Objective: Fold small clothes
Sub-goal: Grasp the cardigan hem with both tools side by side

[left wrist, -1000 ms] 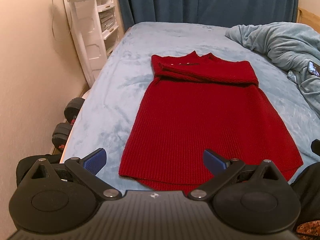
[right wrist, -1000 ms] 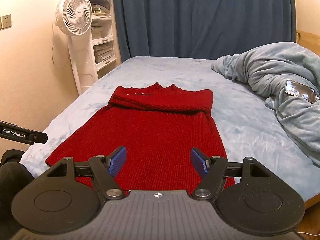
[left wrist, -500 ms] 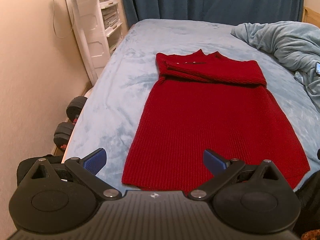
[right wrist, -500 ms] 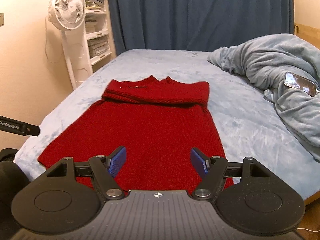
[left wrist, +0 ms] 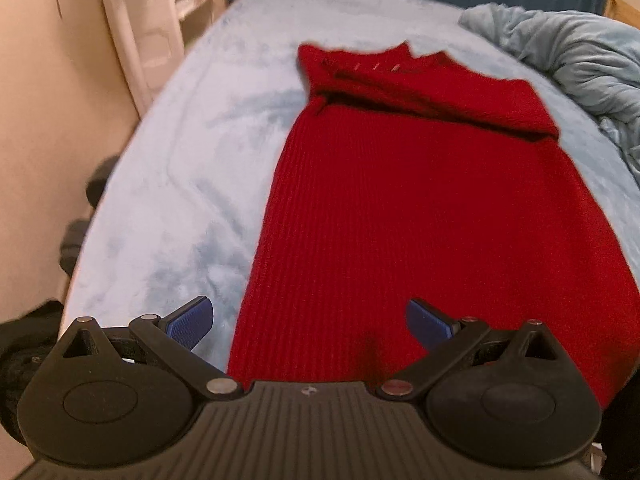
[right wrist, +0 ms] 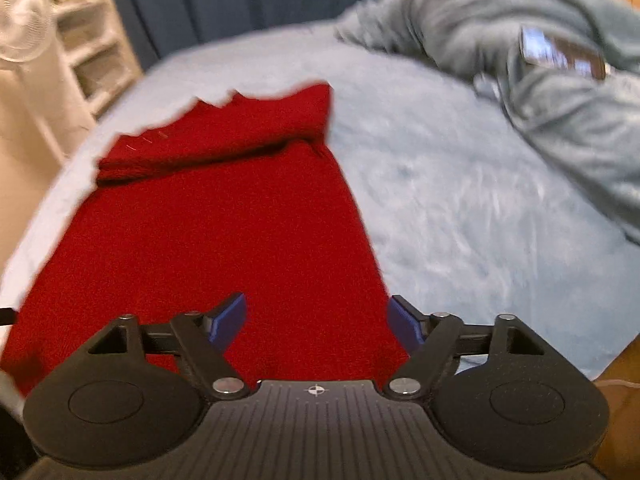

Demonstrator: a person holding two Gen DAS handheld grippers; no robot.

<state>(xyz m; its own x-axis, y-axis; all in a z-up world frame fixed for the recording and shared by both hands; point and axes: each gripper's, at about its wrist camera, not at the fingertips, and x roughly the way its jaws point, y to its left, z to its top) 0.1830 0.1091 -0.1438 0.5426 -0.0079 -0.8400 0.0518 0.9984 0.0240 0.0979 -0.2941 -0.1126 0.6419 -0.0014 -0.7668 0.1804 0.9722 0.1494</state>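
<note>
Nearest me, my left gripper (left wrist: 308, 322) stands with its jaws spread wide and nothing between the pads; it hangs over the near left corner of the red knit garment (left wrist: 420, 208), one blue pad above the pale blue bed cover (left wrist: 180, 184), the other above the knit. My right gripper (right wrist: 318, 318) is also parted and empty, its jaws having just been opening a little wider, and it sits over the garment's near right edge, where red meets blue cover. Neither gripper holds cloth; I can't say whether either touches it.

The garment lies flat, lengthwise down the bed, hem toward me. Its body is smooth and unfolded. At the far end the shoulder part is already turned over into a thick band across the top, the neckline peaks showing beyond it. So I judge the top fold done and the main folds not yet begun: the near hem has to be gripped at both corners and carried up toward that band.

Farther right, a rumpled grey-blue blanket (right wrist: 560, 92) with a phone (right wrist: 560, 54) on it lies well clear of the garment. Both views are blurred.
</note>
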